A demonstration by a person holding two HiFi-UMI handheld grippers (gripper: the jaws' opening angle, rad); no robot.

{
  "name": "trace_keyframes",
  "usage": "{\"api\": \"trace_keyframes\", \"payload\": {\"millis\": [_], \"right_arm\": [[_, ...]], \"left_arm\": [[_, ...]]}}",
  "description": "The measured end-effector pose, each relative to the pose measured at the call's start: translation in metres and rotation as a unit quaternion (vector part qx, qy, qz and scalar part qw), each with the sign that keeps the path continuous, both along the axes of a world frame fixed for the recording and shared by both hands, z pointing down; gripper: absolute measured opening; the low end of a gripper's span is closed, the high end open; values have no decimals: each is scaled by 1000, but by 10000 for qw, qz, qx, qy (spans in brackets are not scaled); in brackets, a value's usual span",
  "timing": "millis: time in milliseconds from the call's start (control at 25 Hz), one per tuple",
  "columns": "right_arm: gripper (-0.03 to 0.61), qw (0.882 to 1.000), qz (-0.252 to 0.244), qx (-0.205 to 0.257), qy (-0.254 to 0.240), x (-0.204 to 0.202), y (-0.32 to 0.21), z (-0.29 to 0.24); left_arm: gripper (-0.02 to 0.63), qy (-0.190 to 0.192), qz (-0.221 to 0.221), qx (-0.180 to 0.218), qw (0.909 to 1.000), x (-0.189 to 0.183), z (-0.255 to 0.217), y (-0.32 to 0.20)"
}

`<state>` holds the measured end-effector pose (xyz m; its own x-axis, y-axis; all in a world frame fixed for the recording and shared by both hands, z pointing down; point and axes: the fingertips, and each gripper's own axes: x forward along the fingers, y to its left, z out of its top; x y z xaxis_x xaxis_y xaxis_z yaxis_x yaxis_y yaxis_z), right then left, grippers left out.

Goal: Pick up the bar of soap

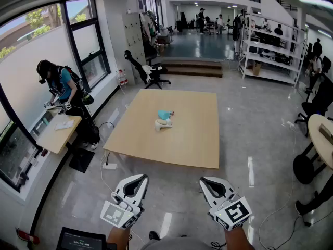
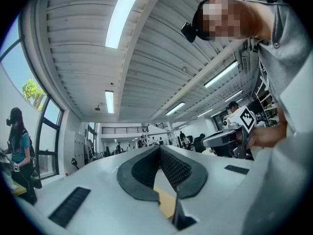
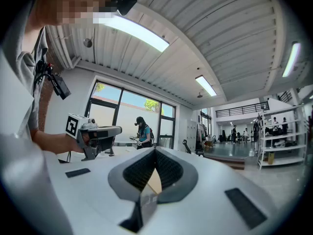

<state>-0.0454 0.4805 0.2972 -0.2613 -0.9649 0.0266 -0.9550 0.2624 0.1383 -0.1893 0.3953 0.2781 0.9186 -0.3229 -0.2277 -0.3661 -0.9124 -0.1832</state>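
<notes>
The bar of soap (image 1: pixel 162 124) is, as far as I can judge from here, the small pale lump near the middle of the wooden table (image 1: pixel 156 150). A light blue thing (image 1: pixel 164 114) lies just behind it, touching or nearly so. Both are too small at this range to name with certainty. Nothing else is on the table, so the pair can be reached from any side, which suits a simple pick.

The person stands back on the tiled floor (image 1: pixel 234 139), well apart from the table's near edge. The left gripper (image 1: pixel 137 178) and the right gripper (image 1: pixel 208 182) are held low and close to the body, side by side and pointing forward towards the table. Each has its jaws pressed together with nothing between them, and its camera looks up at the ceiling and across the room. That reads to me as a ready posture, with the task not yet begun. The person would have to step closer and part one pair of jaws before the soap could be taken.

Over by the window another person (image 1: pixel 58 87) bends over a small side table (image 1: pixel 60 132), clear of the way.
</notes>
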Motion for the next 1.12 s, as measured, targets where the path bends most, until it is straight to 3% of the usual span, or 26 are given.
{"api": "trace_keyframes", "payload": {"millis": [640, 880, 1120], "right_arm": [[6, 9998, 24, 54, -210, 1, 9, 5], [8, 9975, -43, 195, -674, 8, 5, 5], [8, 9964, -48, 158, -830, 22, 3, 10]], "left_arm": [[5, -128, -5, 101, 9999, -2, -1, 10], [5, -181, -13, 120, 9998, 1, 1, 3], [5, -255, -126, 94, 9996, 8, 4, 5]]}}
